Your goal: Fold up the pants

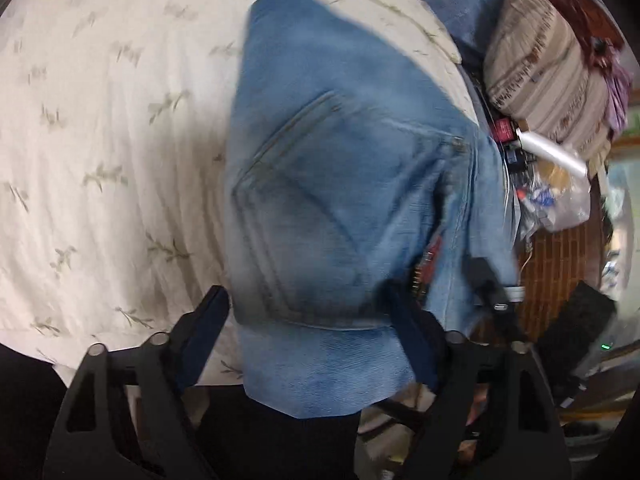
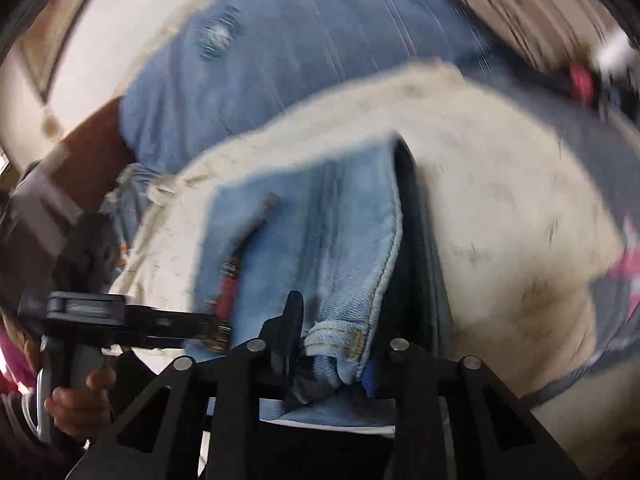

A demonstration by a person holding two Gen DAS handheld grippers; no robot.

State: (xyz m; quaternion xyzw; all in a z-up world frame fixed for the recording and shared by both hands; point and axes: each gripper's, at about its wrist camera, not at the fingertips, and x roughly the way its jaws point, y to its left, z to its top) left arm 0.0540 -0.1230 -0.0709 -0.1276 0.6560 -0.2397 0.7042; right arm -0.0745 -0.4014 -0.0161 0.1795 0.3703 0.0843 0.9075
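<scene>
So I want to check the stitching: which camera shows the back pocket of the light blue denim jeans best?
The left wrist view: the back pocket of the light blue denim jeans faces the lens, its stitched outline whole. The right wrist view shows only the jeans' blurred seam edge, no pocket.

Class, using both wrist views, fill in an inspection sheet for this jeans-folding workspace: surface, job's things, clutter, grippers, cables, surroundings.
Surface: cream leaf-print bedsheet, wrinkled.
Job's things: light blue jeans, back pocket up; a second denim piece lies beyond.
Clutter: striped pillow, plastic bags and small items at the bed edge.
Grippers: left gripper open around the jeans; right gripper shut on the jeans' edge.
Cables: nothing seen.
Surroundings: brick-pattern floor.
</scene>
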